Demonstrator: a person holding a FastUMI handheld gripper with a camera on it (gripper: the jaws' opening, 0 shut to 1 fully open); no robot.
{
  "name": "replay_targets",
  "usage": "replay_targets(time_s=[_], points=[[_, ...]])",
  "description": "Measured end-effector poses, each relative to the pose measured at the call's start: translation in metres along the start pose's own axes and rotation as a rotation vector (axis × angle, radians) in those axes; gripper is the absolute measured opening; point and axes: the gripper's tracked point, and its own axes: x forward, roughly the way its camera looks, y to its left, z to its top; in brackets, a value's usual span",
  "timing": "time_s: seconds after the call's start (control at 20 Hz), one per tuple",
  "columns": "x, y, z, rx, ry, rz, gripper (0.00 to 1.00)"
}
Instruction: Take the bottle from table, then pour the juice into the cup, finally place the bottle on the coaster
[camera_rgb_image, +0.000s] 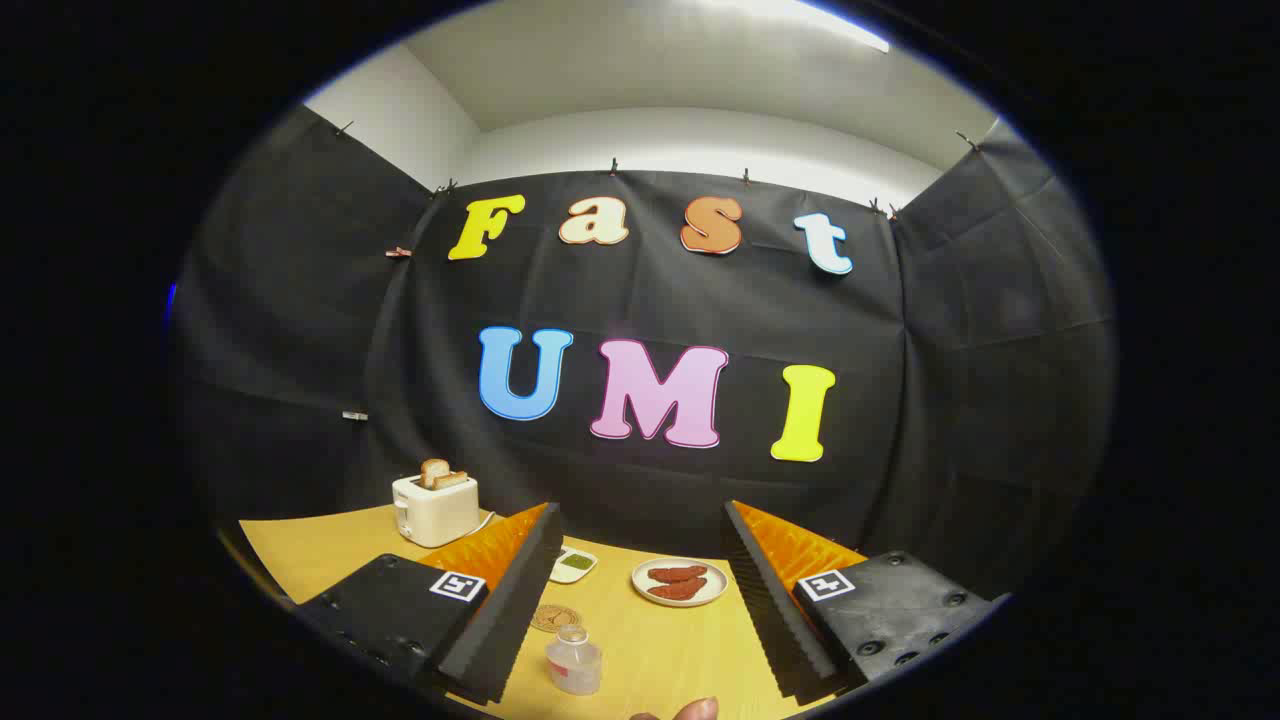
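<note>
My gripper hangs wide open above the table; the near bottle (small, clear plastic) looks light, slippery — I'd grip its midbody.

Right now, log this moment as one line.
gripper: open, empty | bottle: upright on table, between fingers | coaster: bare, beyond bottle | pour: not started

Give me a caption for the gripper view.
Open gripper above table: bottle between fingers, coaster, plate, toaster beyond.

Claw wide open; ridged fingers; square markers; screwed black mounts.
</note>
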Motion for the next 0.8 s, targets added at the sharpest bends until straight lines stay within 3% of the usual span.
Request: replay_targets(time_s=[0.8], points=[[0.008, 0.007, -0.028, 0.010, 0.011, 0.012, 0.97]])
